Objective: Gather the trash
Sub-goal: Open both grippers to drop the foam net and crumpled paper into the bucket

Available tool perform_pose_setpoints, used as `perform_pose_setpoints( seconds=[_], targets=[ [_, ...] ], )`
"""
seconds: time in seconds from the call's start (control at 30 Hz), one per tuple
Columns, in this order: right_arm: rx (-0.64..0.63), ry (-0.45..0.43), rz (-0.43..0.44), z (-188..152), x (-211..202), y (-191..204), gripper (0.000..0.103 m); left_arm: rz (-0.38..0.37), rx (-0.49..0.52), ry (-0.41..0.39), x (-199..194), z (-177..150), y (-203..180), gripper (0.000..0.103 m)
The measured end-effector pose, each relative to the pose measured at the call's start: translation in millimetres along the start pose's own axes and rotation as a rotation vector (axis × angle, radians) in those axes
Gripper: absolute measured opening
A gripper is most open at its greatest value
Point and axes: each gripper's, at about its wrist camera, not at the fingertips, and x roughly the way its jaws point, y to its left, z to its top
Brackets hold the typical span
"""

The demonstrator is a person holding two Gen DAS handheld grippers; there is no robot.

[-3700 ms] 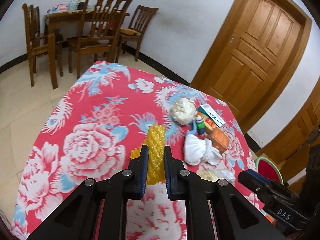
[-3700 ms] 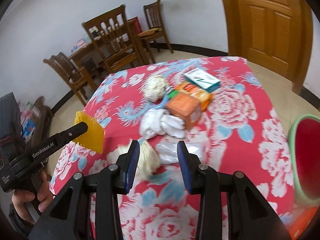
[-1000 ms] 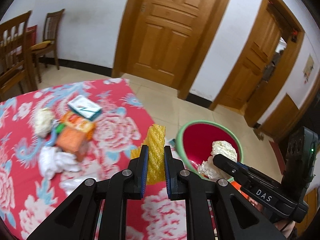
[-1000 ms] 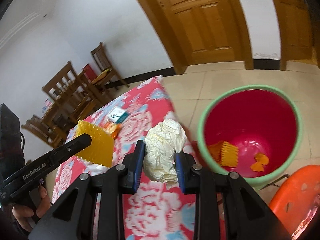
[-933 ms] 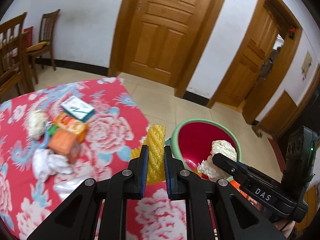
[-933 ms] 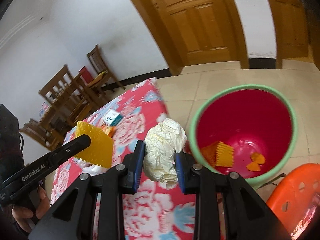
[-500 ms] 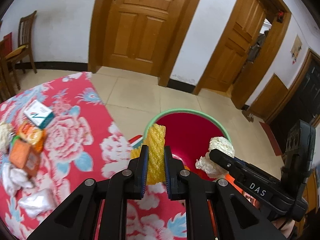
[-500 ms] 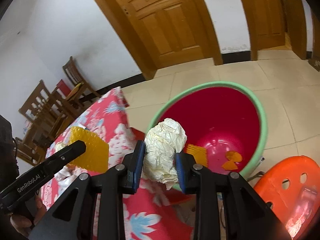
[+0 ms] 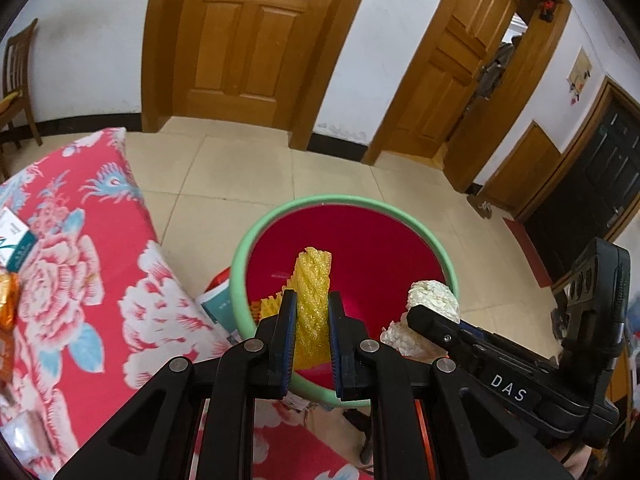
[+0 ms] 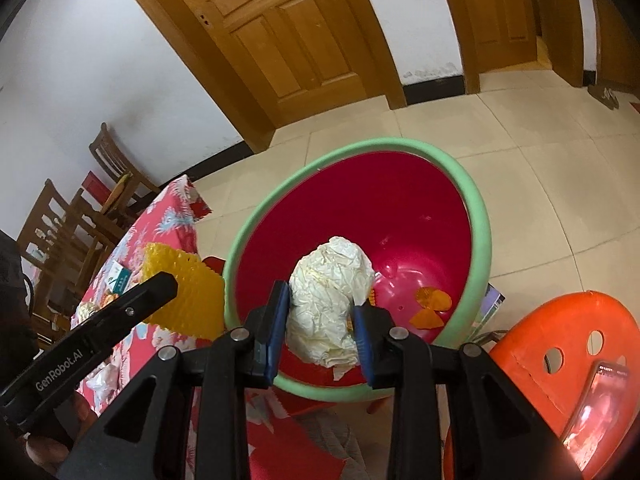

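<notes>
A red bin with a green rim (image 9: pixel 408 222) (image 10: pixel 480 216) stands on the floor beside the table. My left gripper (image 9: pixel 313 312) is shut on a yellow foam net (image 9: pixel 313 292) and holds it over the bin's near rim. My right gripper (image 10: pixel 320 312) is shut on a crumpled white paper ball (image 10: pixel 328 292) and holds it above the bin's opening. The paper ball also shows in the left wrist view (image 9: pixel 430 300), and the foam net in the right wrist view (image 10: pixel 188 292). Orange scraps (image 10: pixel 430 308) lie on the bin's bottom.
The table with a red floral cloth (image 9: pixel 80 280) is to the left, with a teal-and-white box (image 9: pixel 12 240) and other trash on it. An orange plastic stool (image 10: pixel 560 344) stands right of the bin. Wooden doors (image 9: pixel 244 40) and chairs (image 10: pixel 60 220) line the walls.
Both grippers have swung from the table toward the bin with their loads. The bin has come from the right to the centre of both views and looks closer.
</notes>
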Motion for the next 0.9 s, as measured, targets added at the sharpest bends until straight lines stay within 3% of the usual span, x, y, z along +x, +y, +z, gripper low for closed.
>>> perform_pose_setpoints(
  seconds=[0.17, 0.23, 0.3, 0.37, 0.5, 0.9],
  targets=[
    [0.019, 0.009, -0.009, 2.1, 5.1, -7.8, 0.035, 0.004, 0.014, 0.020, 12.9, 1.7, -1.3, 0.016],
    [0.029, 0.010, -0.012, 4.0, 6.8, -9.4, 0.037, 0.007, 0.016, 0.026, 16.0, 1.8, -1.8, 0.021],
    [0.036, 0.010, -0.013, 4.4, 6.8, -11.7, 0.039, 0.010, 0.015, 0.028, 16.0, 1.9, -1.2, 0.036],
    [0.041, 0.010, -0.014, 5.1, 6.8, -12.3, 0.041, 0.017, 0.018, 0.023, 15.2, 2.1, -2.5, 0.041],
    [0.041, 0.007, -0.013, 4.5, 5.2, -12.1, 0.046, 0.025, 0.016, 0.018, 13.2, 2.8, -2.3, 0.041],
    [0.030, -0.017, 0.002, 1.5, -7.0, -3.1, 0.046, 0.044, -0.020, -0.014, -8.6, -1.9, 9.4, 0.041]
  ],
)
